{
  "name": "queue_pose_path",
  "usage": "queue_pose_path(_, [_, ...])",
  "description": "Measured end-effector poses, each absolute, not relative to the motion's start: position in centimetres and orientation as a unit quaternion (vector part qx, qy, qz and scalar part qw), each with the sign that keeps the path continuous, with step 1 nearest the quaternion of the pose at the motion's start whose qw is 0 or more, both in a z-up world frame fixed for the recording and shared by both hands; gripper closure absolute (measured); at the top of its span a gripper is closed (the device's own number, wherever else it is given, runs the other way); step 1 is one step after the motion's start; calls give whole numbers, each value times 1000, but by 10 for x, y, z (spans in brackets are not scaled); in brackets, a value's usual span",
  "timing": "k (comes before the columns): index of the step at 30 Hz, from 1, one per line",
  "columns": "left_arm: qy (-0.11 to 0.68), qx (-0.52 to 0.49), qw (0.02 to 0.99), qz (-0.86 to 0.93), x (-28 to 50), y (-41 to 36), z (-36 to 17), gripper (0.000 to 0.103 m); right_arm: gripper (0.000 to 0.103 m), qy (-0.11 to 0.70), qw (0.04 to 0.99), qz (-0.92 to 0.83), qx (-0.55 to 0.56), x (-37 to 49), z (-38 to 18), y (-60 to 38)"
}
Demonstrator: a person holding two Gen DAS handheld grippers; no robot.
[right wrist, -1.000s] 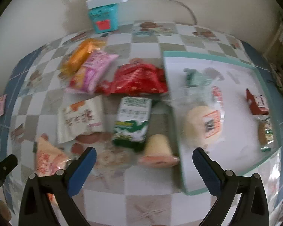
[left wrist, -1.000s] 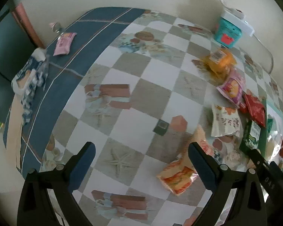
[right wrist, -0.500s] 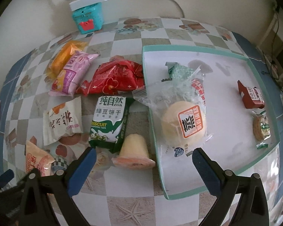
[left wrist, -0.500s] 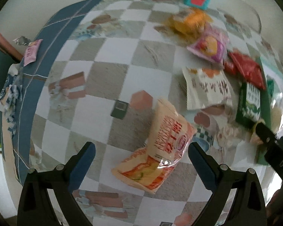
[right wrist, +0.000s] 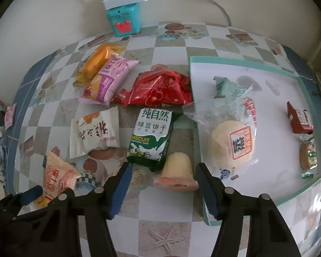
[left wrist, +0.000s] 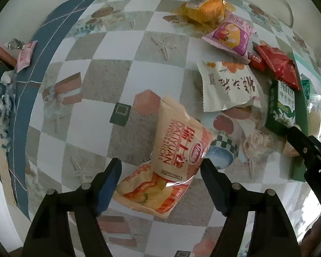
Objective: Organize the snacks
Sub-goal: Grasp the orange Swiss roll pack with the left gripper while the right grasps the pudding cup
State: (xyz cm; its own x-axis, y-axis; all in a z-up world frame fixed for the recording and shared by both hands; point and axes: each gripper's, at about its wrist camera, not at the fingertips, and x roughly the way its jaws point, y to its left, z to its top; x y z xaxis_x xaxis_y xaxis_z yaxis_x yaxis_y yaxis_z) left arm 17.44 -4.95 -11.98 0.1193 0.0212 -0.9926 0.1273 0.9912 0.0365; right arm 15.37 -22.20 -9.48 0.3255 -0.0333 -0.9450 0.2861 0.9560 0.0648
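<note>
left wrist view: left gripper (left wrist: 160,169) wide open, holding nothing, jaws either side of the near end of the swiss roll pack (left wrist: 171,156), which lies flat on the checkered tablecloth (left wrist: 92,90). right gripper (right wrist: 163,174) also wide open and empty, straddling the jelly cup (right wrist: 177,173), which lies on its side just beside the green-rimmed tray (right wrist: 241,63).

judgement: both are lining up picks, and the tray is the likely drop spot since a bun pack (right wrist: 233,143) and a few small items already sit in it.

swiss roll: soft puffy bag, so close on the middle of the body, not the crimped end, and squeeze lightly. can't tell if the pads touch the film yet.

jelly cup: tapered and smooth. grip across the wider rim end or it may squirt out. the biscuit pack (right wrist: 152,137) touches or nearly touches the cup, so the inner finger has little room there.

room: open cloth to the left of the swiss roll and in front of both grippers. tray rim stands up beside the cup, so lift clear of it before crossing. the two grippers are near each other, so stagger the lifts.
</note>
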Motion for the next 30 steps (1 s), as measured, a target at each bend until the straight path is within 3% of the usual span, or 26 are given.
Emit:
queue_pose_path(2, [663, 55, 745, -36, 175, -50, -120, 30, 45, 579, 802, -99, 113, 154, -101, -223])
queue_pose_path(21, [674, 35, 738, -23, 194, -31, -136, 30, 49, 590, 794, -104, 103, 159, -125, -214])
queue_pose_path(30, [672, 30, 739, -23, 193, -30, -137, 40, 50, 587, 795, -111, 103, 159, -126, -213])
